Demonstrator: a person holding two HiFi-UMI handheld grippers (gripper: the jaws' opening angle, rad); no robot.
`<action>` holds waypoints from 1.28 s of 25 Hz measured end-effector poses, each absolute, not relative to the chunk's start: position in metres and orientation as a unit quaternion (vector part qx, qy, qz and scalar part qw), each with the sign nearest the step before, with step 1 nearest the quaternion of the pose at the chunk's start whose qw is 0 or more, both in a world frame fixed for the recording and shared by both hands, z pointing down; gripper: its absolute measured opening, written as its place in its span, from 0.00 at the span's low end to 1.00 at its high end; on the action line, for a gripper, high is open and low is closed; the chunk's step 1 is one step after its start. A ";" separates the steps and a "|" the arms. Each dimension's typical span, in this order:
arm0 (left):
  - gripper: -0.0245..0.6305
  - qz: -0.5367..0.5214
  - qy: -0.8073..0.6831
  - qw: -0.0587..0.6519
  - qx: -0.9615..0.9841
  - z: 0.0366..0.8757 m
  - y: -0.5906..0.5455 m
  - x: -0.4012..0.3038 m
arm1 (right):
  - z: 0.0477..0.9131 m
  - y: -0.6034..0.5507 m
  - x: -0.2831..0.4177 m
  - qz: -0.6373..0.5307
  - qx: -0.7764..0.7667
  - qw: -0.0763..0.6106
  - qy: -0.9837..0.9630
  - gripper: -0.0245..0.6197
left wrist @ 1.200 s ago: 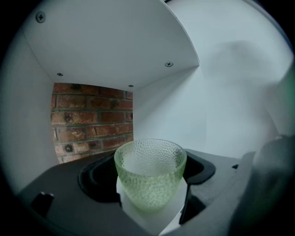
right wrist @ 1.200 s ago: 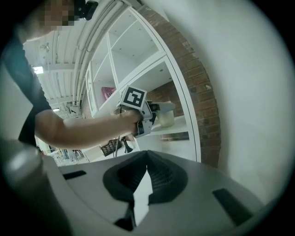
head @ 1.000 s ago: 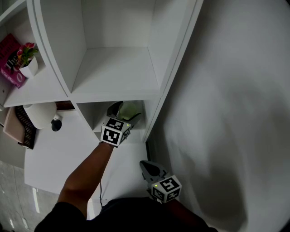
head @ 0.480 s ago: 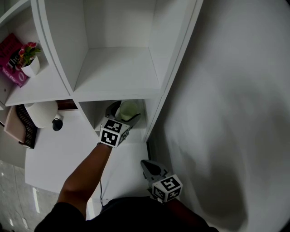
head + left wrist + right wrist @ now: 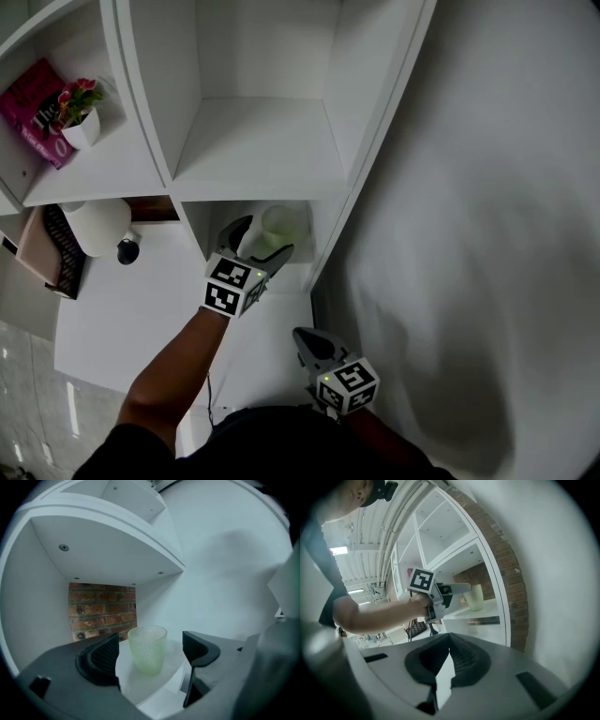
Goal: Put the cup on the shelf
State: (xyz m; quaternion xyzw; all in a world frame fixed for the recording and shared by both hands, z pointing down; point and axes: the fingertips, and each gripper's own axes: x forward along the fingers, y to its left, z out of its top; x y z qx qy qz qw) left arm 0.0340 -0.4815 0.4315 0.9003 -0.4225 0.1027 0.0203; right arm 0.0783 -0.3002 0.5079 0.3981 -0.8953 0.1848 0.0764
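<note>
A pale green, dimpled glass cup (image 5: 278, 225) stands upright on the floor of the white shelf unit's (image 5: 253, 155) lowest compartment. My left gripper (image 5: 262, 240) is open at the mouth of that compartment. In the left gripper view the cup (image 5: 146, 641) stands just beyond the two black fingertips, between them and touching neither; the left gripper (image 5: 151, 655) holds nothing. My right gripper (image 5: 306, 343) hangs low near my body, shut and empty. In the right gripper view its pads (image 5: 461, 656) meet, and the cup (image 5: 476, 597) shows far off.
A white wall (image 5: 487, 234) runs along the shelf's right side. A brick wall (image 5: 103, 609) backs the compartment. On a left shelf are a pink book (image 5: 36, 111) and a potted plant (image 5: 82, 120). A white round object (image 5: 98, 225) sits on the desk below.
My left gripper has drawn back a little from the cup, which stays standing in the compartment. The right gripper has hardly moved.
</note>
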 end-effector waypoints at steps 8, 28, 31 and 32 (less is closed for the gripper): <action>0.66 0.095 -0.433 0.058 0.895 0.450 -0.445 0.008 | 0.508 -0.293 0.065 0.182 0.385 0.079 -0.902 0.05; 0.09 0.095 -0.456 0.105 0.879 0.476 -0.342 -0.043 | 0.505 -0.279 0.039 0.174 0.366 0.071 -0.911 0.05; 0.06 0.100 -0.458 0.102 0.878 0.476 -0.325 -0.047 | 0.505 -0.276 0.036 0.174 0.363 0.066 -0.913 0.05; 0.05 0.103 -0.459 0.101 0.876 0.477 -0.321 -0.049 | 0.504 -0.276 0.036 0.171 0.363 0.066 -0.914 0.05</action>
